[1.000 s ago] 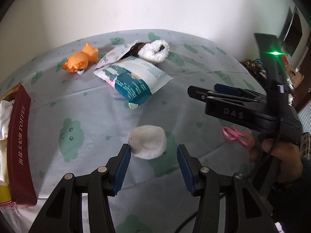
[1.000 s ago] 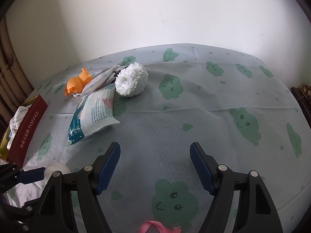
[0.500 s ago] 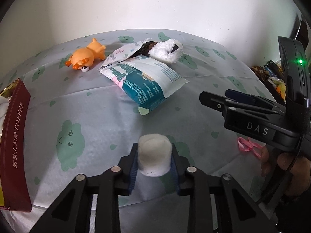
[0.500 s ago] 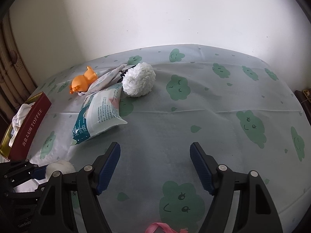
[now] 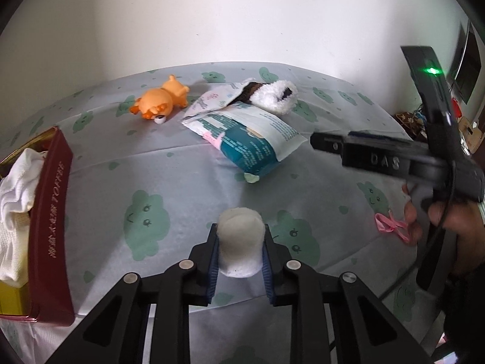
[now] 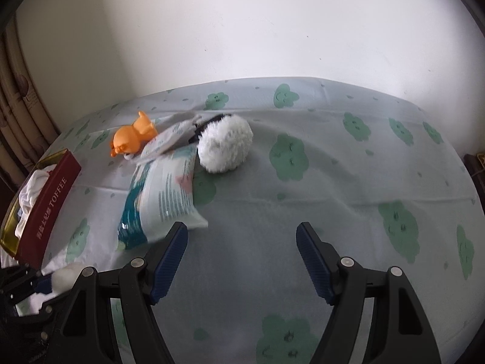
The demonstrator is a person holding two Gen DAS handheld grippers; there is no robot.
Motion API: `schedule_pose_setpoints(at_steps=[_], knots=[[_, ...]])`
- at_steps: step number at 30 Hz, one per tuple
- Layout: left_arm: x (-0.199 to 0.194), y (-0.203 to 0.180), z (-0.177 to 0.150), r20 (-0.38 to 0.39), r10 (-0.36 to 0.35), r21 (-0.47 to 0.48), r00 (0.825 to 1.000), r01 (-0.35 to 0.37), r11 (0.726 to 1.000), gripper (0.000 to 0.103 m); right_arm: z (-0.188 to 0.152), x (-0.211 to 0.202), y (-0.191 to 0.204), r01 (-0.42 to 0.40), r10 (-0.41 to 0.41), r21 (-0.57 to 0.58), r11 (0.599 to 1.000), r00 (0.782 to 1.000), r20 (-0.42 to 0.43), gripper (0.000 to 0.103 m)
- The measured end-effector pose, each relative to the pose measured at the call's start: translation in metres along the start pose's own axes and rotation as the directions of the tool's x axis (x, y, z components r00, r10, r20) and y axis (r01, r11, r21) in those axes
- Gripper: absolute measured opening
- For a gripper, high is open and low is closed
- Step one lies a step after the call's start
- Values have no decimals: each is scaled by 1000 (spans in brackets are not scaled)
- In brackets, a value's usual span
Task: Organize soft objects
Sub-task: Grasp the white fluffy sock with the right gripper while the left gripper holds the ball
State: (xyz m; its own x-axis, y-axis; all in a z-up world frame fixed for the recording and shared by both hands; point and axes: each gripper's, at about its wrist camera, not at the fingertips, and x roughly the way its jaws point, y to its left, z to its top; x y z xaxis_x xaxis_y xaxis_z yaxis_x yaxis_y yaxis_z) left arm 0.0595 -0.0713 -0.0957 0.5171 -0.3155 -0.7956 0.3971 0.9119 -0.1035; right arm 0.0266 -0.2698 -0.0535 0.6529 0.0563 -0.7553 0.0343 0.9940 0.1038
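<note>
My left gripper (image 5: 240, 250) is shut on a white cotton puff (image 5: 240, 241), squeezed between its blue pads and held just above the tablecloth. The puff also shows at the lower left of the right wrist view (image 6: 65, 277). My right gripper (image 6: 242, 257) is open and empty over the cloth; it appears from the side in the left wrist view (image 5: 327, 143). Beyond lie a teal and white soft packet (image 5: 251, 141), a white fluffy slipper (image 6: 225, 145) and an orange plush toy (image 5: 159, 101).
A dark red TOFFEE tin (image 5: 50, 221) holding white cloth (image 5: 16, 182) stands at the left edge. A pink ribbon (image 5: 389, 226) lies on the right by the hand. A white wall runs behind the table.
My left gripper closed on the cotton puff and lifted it slightly off the cloth. My right gripper stayed open and moved forward toward the packet.
</note>
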Motion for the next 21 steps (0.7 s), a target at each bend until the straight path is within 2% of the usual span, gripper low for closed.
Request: schedule_pose_setpoints(at_steps=[5,7,17,19,20,21], knots=[[-13,14,1,32,55,-14,998,-55,998,24,36,17,3,-5,5,-13,1000,1000,-11,74],[-16,20,2,34,55,-30,998,-54,998,24,47,27,4,1,-1,-11,1000,1000,-22,74],[-36,44,8,70,99,-78,993,-94,993,24,76,77,16,27,-29,-21,999,997,-72,73],[-39,46,9,73,112,-78,991,-107,991,24,78,84,19,40,-42,-29,999,996,-72,60],[-39,47,9,72,115,-77,991,-109,991,24,79,87,20,46,-49,-33,998,996,-76,44],[-38,48,10,71,116,-78,991,-110,991,24,78,90,20,45,-48,-36,998,996,-80,40]])
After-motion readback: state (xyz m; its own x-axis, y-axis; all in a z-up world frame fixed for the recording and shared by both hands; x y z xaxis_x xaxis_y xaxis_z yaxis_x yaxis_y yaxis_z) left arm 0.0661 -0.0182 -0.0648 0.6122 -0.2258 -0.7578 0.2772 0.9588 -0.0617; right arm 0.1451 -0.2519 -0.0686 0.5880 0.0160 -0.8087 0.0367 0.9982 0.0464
